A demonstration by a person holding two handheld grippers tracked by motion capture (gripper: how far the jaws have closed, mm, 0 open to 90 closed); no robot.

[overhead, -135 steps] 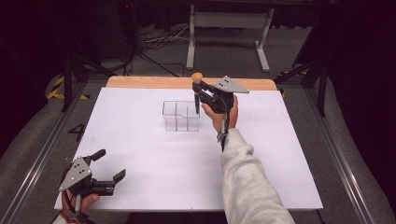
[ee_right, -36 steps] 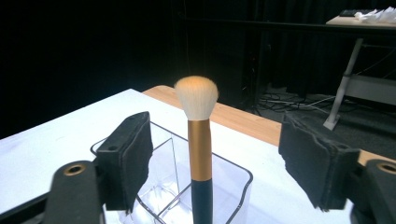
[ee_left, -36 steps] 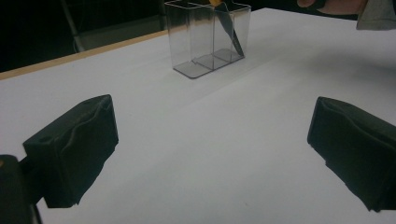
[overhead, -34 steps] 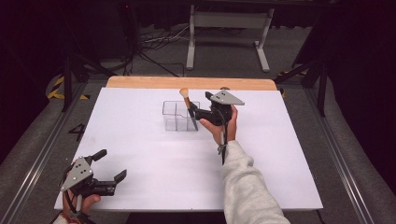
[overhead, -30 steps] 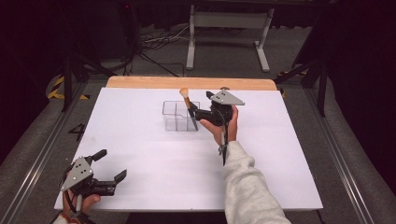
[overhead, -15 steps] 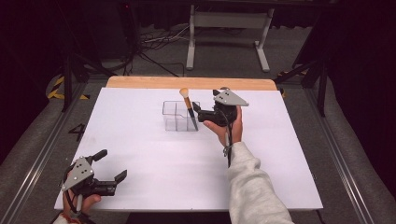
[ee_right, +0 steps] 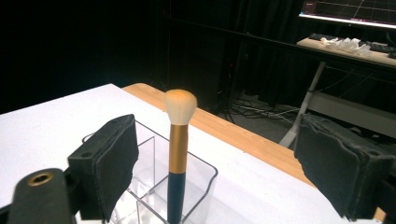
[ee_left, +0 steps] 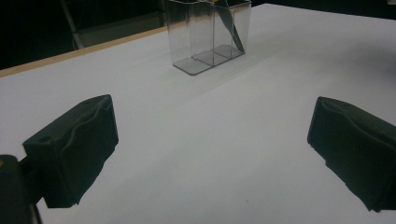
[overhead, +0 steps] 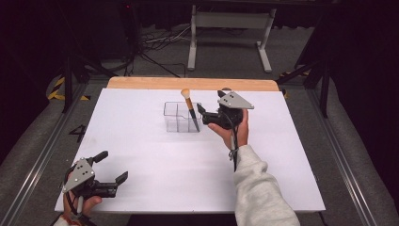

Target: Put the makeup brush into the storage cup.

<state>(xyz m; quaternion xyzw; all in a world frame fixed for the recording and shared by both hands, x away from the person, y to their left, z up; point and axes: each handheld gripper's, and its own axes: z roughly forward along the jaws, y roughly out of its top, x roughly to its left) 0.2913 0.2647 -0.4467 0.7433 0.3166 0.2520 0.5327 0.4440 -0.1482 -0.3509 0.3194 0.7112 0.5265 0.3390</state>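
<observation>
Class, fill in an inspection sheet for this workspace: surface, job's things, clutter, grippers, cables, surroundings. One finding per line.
Surface: white tabletop with a wooden strip along its far edge.
Job's things: makeup brush with gold ferrule and dark handle stands head-up, leaning, in the clear plastic divided organiser.
Clutter: nothing seen.
Grippers: right gripper open, jaws on either side of the brush without touching it; left gripper open near the table's near left corner, holding nothing.
Cables: black cables on the floor beyond the table.
Surroundings: dark room, grey metal stand behind, monitor in the right gripper view.
</observation>
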